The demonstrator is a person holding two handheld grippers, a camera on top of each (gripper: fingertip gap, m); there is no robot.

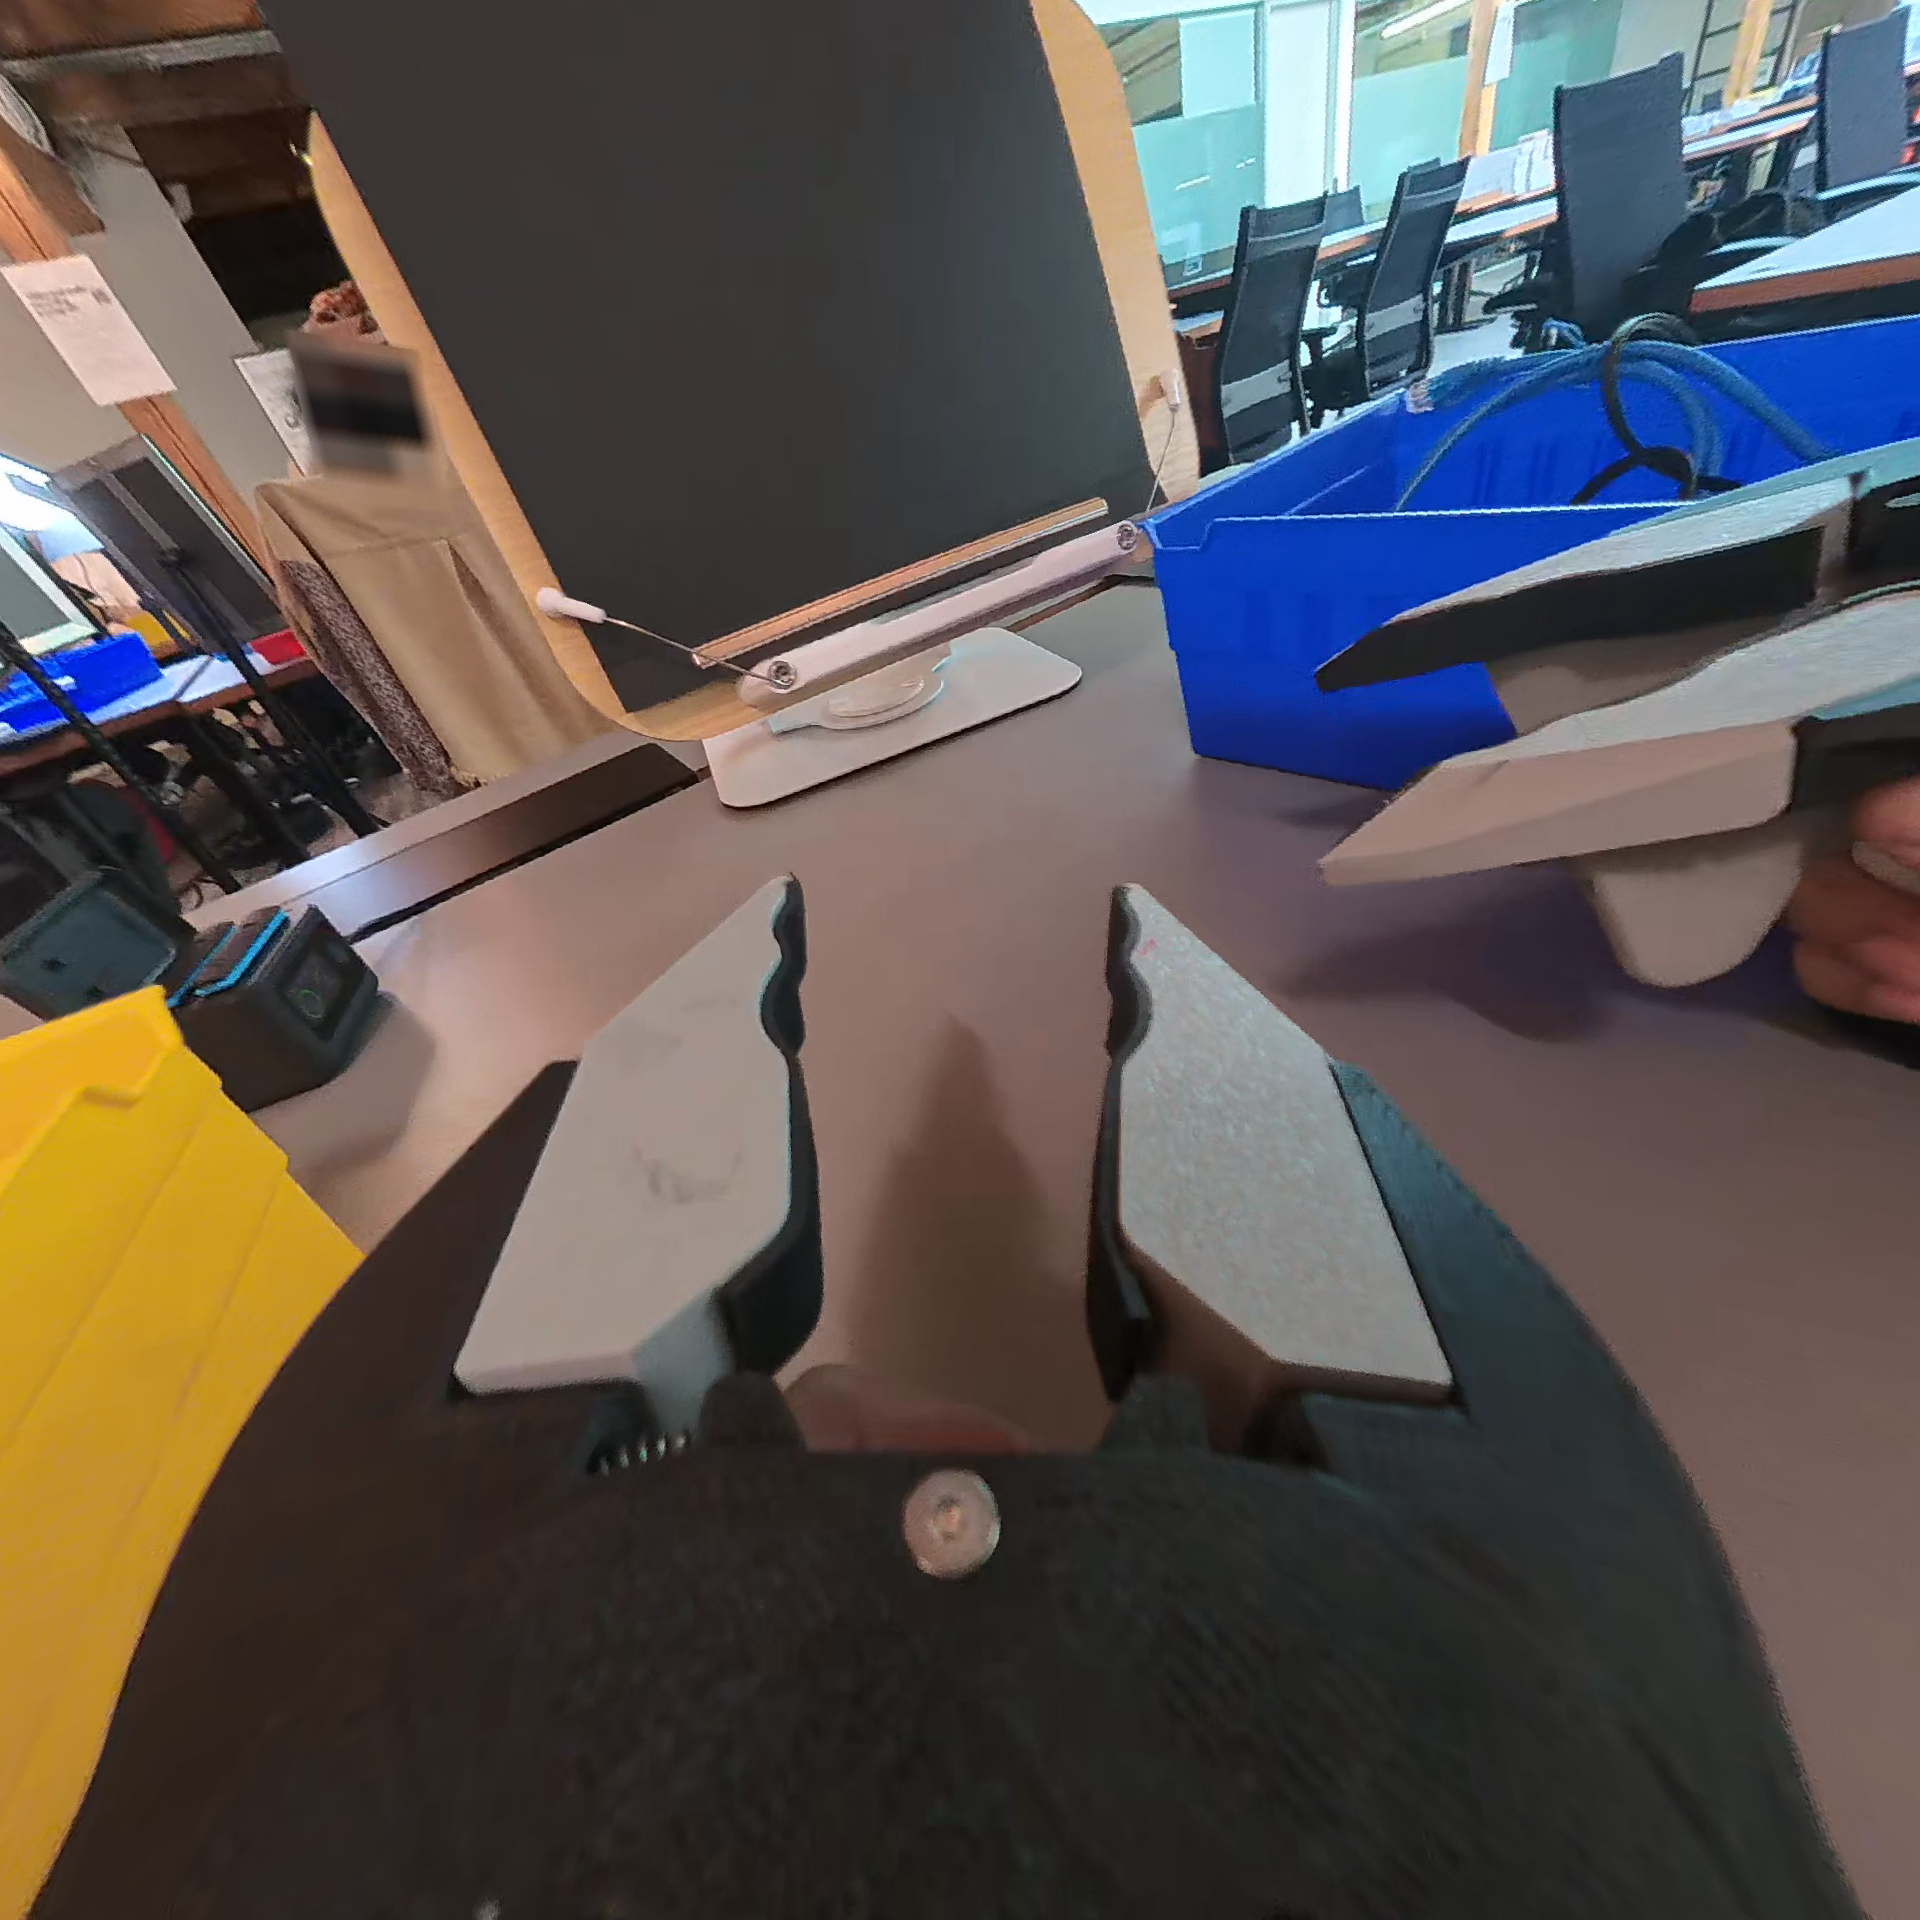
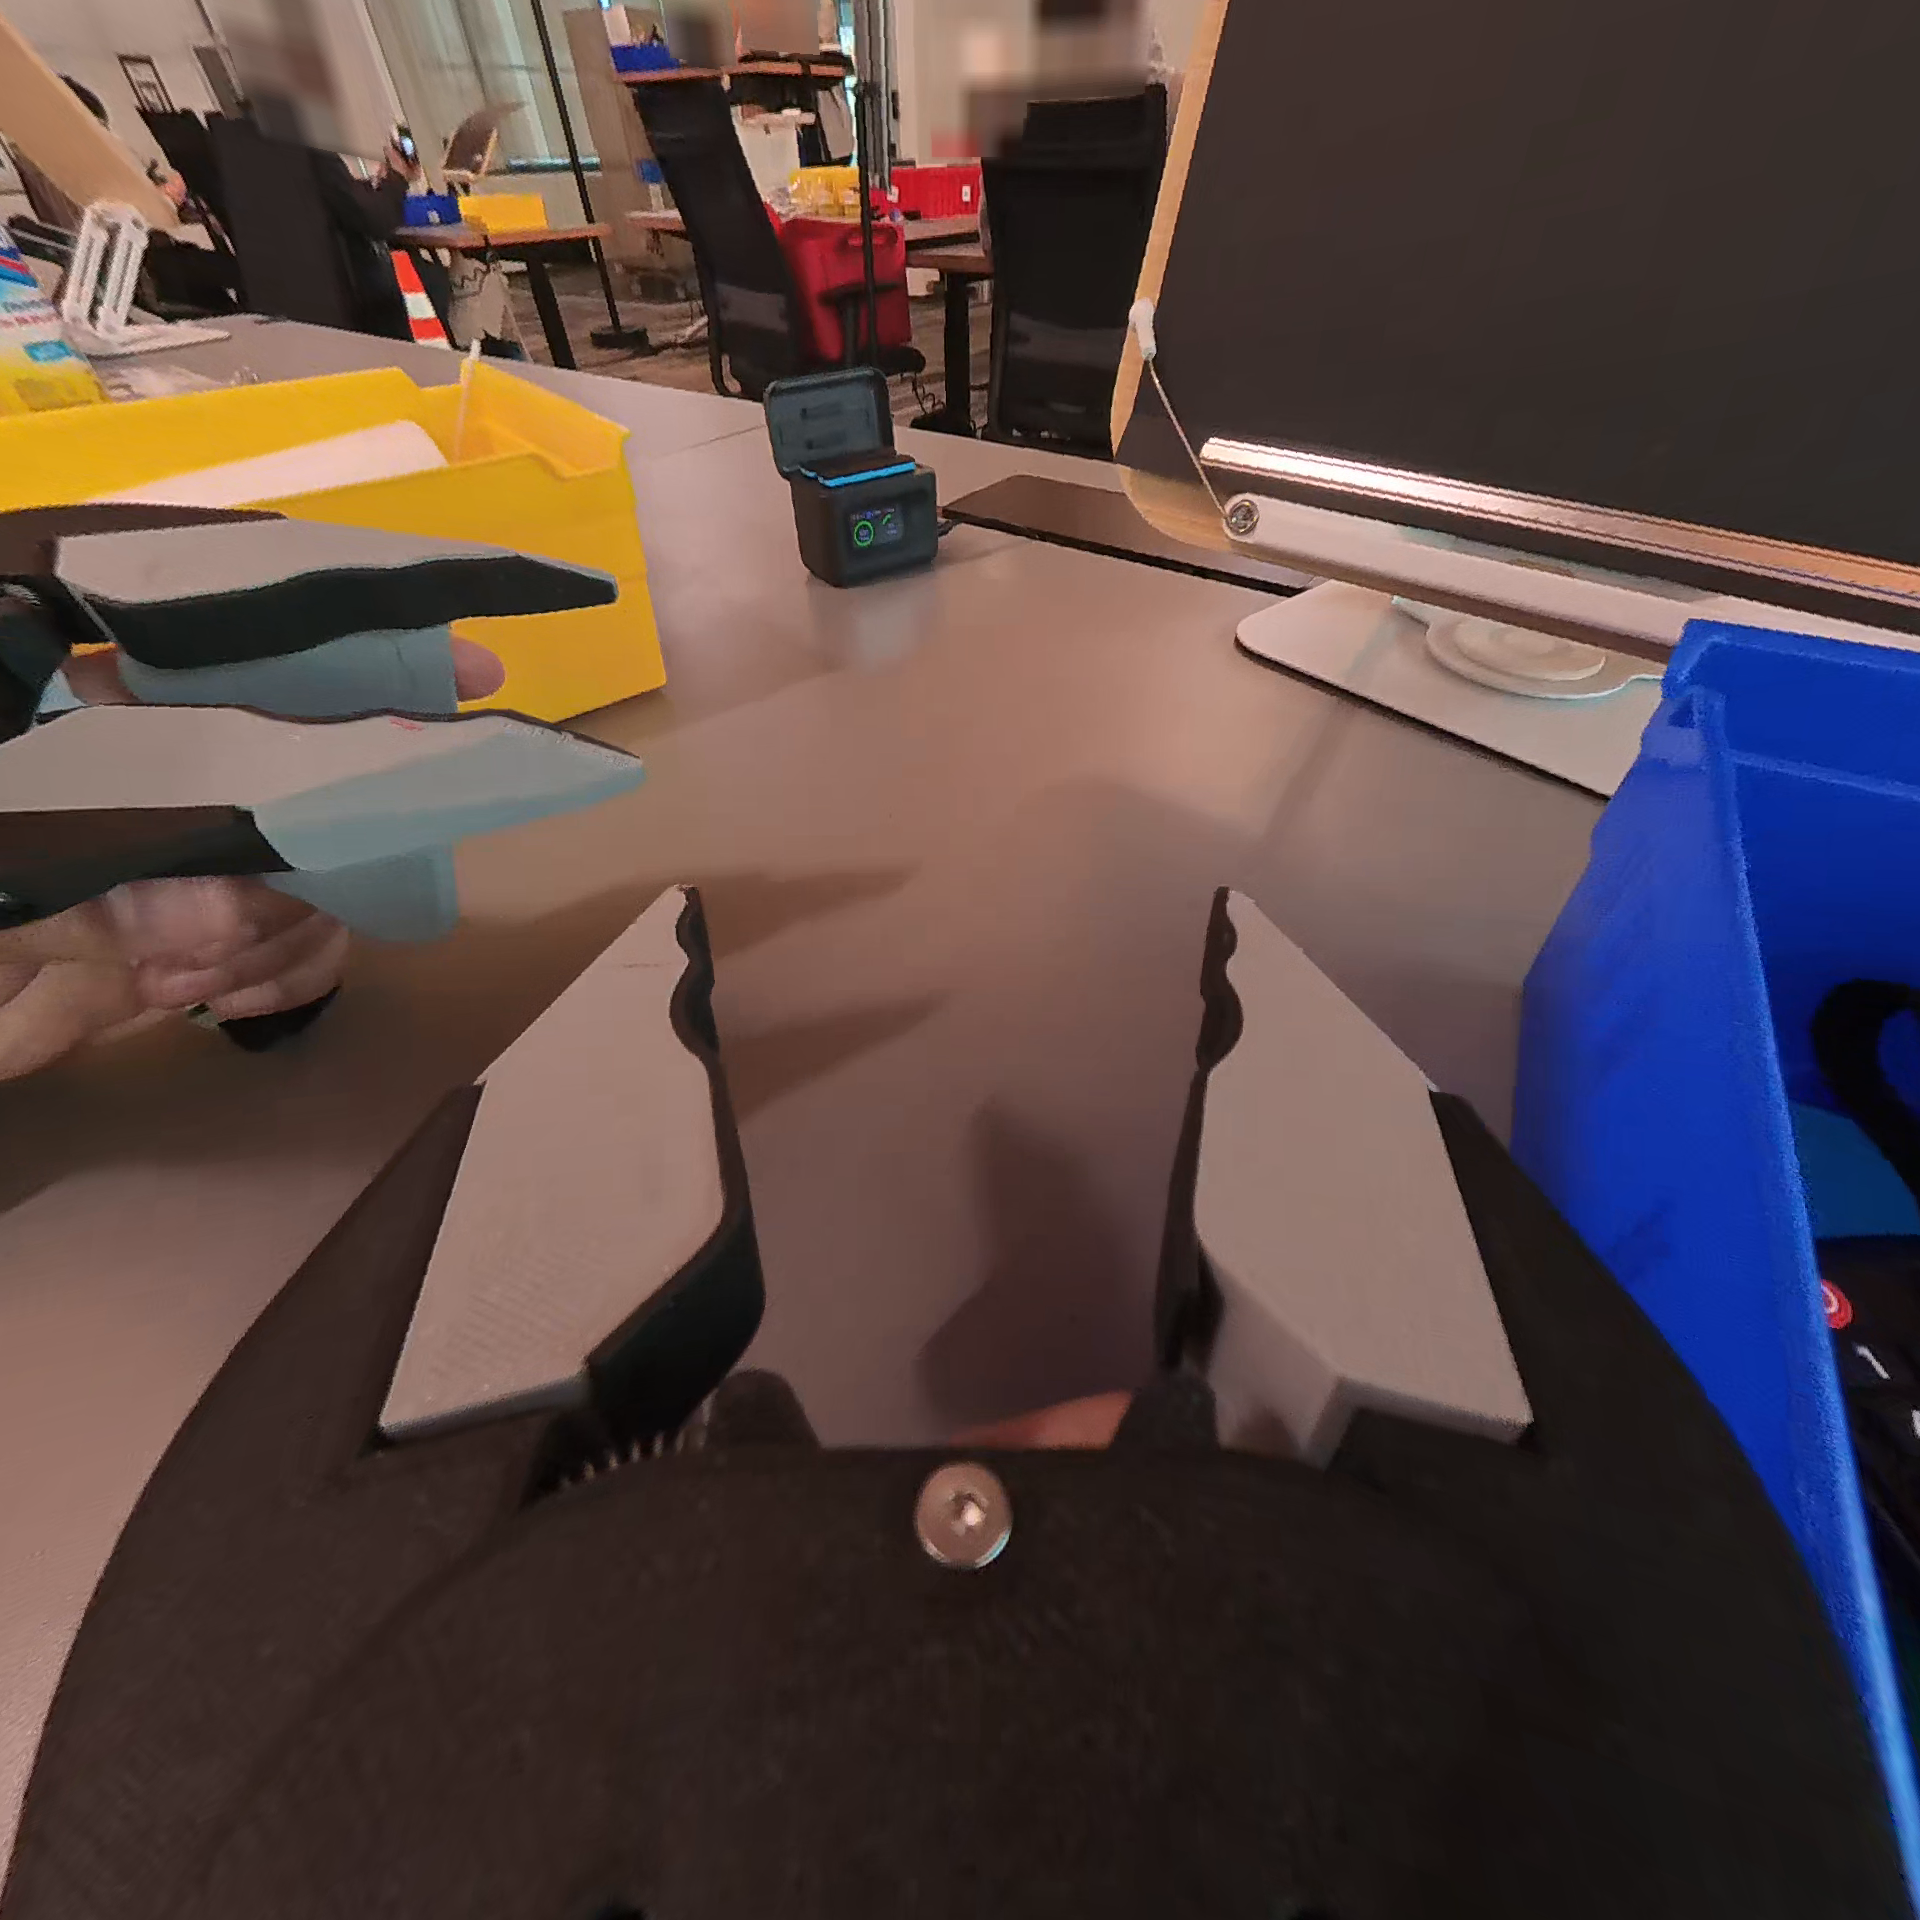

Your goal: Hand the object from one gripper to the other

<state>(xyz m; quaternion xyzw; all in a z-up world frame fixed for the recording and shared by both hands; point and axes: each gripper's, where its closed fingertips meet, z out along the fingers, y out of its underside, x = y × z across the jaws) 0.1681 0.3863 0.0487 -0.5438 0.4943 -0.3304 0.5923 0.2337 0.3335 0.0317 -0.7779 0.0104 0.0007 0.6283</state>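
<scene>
Grey-brown tabletop [image 1: 1299, 1195] fills both of my wrist views, and I take the black board on its white stand [image 1: 727, 343] as my landmark. My left gripper [image 1: 956, 894] hovers low over the table in front of that board with its fingers spread apart — only bare table shows in the gap. My right gripper [image 2: 956, 899] is likewise spread wide with nothing between its fingers, and it sits in front of the board's right end.

From the left wrist view I see the right gripper [image 1: 1335, 769] coming in from the right, turned on its side, a hand [image 1: 1860, 914] under it. From the right wrist view the left gripper [image 2: 629, 670] comes in from the left, also on its side.

As for the object to hand over, I cannot pick it out: neither gripper holds anything. A blue bin [image 1: 1351, 623] stands just right of the board's stand, with blue and black cables [image 1: 1662, 405] coiled in it. A yellow bin [image 2: 540, 488] sits well to the left of the board, with something white inside — too blurred to name. Between that bin and the board stands a small dark case with its lid open [image 2: 852, 488].
</scene>
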